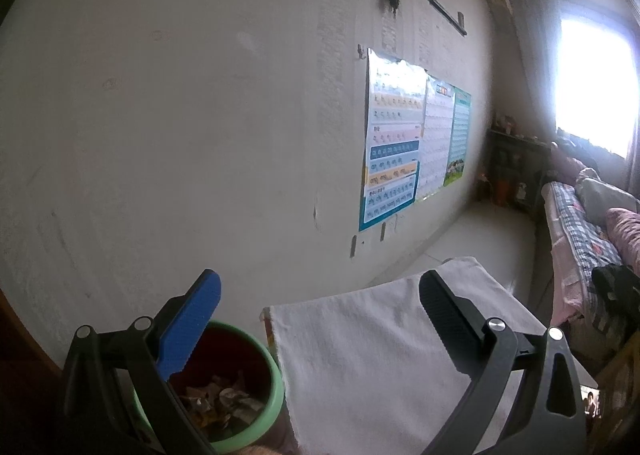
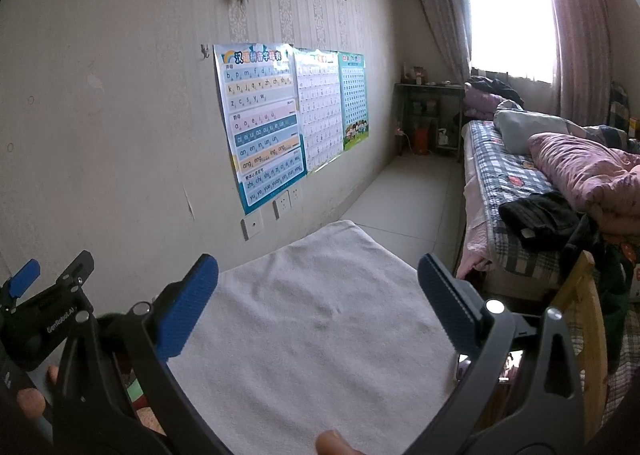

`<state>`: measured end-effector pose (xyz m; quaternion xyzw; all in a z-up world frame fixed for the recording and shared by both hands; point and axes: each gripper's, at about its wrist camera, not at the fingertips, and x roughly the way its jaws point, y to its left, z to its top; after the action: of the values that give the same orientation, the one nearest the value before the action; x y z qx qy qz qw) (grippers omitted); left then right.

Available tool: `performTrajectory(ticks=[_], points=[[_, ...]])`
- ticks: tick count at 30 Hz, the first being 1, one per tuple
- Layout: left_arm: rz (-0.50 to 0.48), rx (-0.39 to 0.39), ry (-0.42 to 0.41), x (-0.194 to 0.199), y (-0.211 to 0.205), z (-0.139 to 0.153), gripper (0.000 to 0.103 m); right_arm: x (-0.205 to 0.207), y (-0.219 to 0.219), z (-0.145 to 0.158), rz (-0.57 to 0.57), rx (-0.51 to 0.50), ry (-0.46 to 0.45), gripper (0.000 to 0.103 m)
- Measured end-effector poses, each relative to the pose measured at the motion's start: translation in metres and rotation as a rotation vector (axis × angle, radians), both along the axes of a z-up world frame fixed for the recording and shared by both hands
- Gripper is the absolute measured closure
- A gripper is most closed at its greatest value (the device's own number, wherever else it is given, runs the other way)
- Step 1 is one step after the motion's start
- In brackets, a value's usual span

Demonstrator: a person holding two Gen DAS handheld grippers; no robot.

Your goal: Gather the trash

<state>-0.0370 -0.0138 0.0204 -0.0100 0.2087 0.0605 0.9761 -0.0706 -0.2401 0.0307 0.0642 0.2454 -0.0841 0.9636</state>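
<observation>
A green-rimmed bin [image 1: 264, 403] with a dark red inside stands at the bottom left of the left wrist view, beside a white cloth-covered table [image 1: 360, 355]. Crumpled paper trash [image 1: 218, 401] lies in it. My left gripper [image 1: 320, 319] is open and empty, its blue finger above the bin. My right gripper [image 2: 318, 295] is open and empty above the same white cloth [image 2: 312, 327]. The left gripper's body [image 2: 44, 319] shows at the left edge of the right wrist view.
A wall with learning posters [image 2: 264, 123] runs along the left. A bed with plaid sheet and pink quilt [image 2: 560, 175] stands at the right. A tiled floor strip [image 2: 404, 199] lies between them. A dark shelf [image 2: 428, 115] stands under the window.
</observation>
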Motion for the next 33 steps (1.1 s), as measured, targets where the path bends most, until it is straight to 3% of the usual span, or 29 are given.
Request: performTrajectory(ticks=[33], points=[[-0.01, 0.022, 0.042, 0.0021, -0.0005, -0.0064, 0.008, 0.0001, 0.0049, -0.0025, 0.032, 0.02, 0.017, 0.005]])
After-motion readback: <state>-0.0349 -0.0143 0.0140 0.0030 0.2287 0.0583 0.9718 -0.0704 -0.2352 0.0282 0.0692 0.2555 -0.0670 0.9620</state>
